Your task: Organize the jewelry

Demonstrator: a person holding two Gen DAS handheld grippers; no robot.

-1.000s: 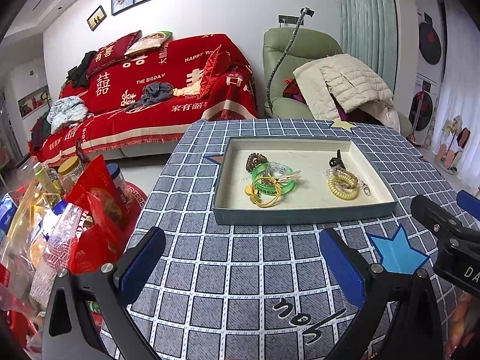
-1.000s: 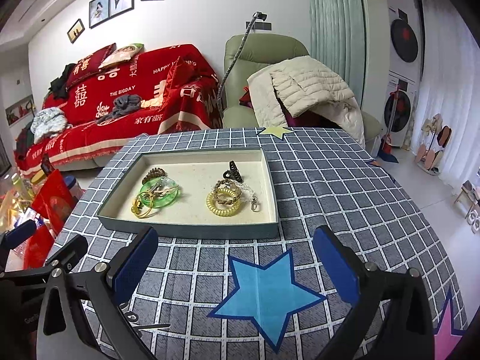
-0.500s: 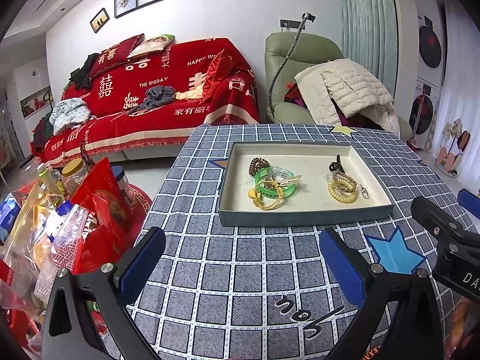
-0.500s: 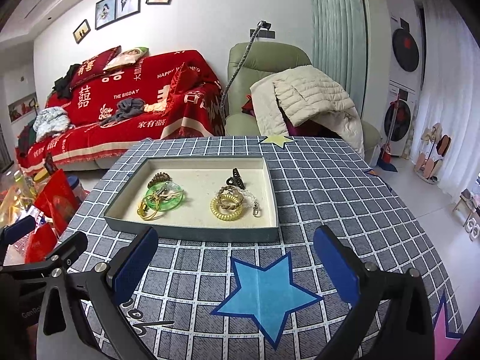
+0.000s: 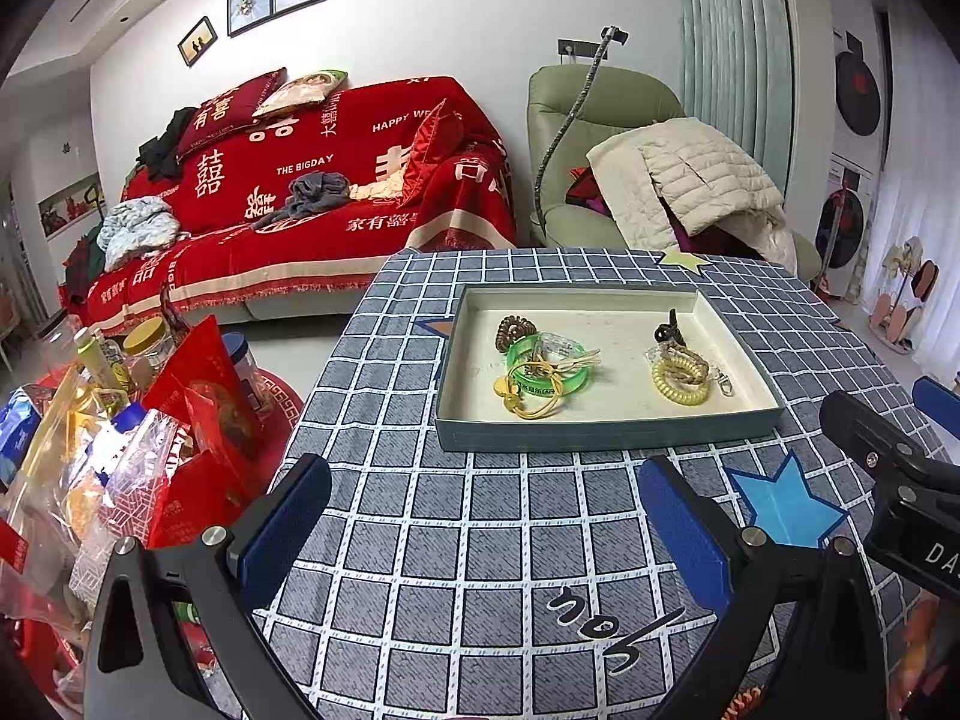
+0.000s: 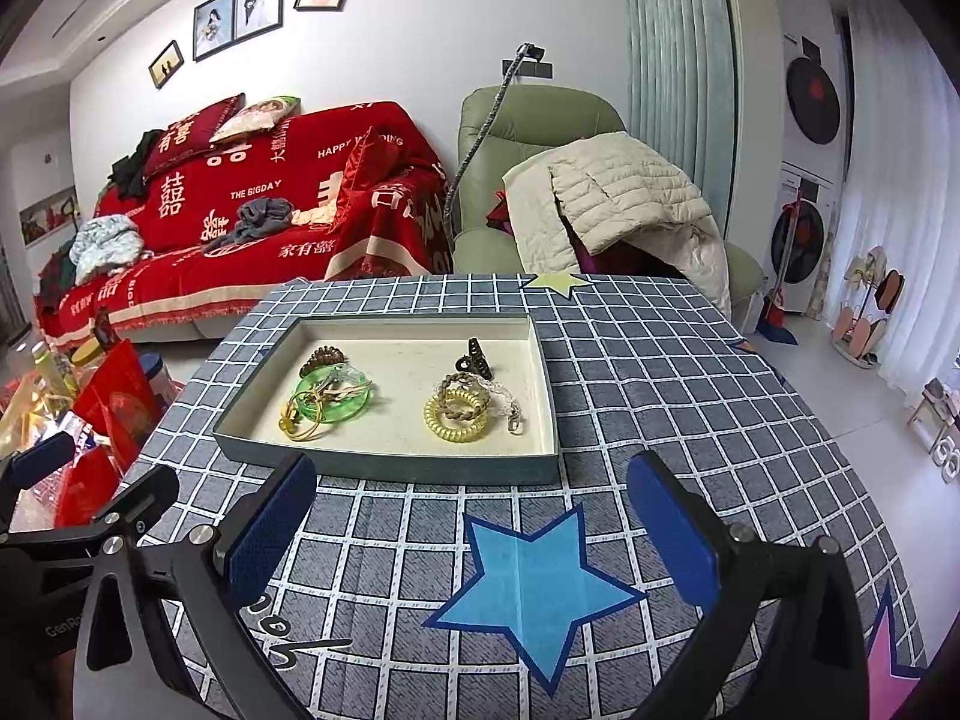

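Nearest, the left gripper (image 5: 480, 534) and right gripper (image 6: 474, 534) hung spread and empty above the checked desk (image 6: 690, 396). Beyond both lay the tray (image 6: 390, 468), long axis left to right, holding the jewelry: a green bangle (image 6: 336, 399) cluster left, a yellow coil (image 6: 453, 423) right, nearer the right gripper. Farther back, the red sofa cover (image 6: 270, 204) read "THE BIGDAY"
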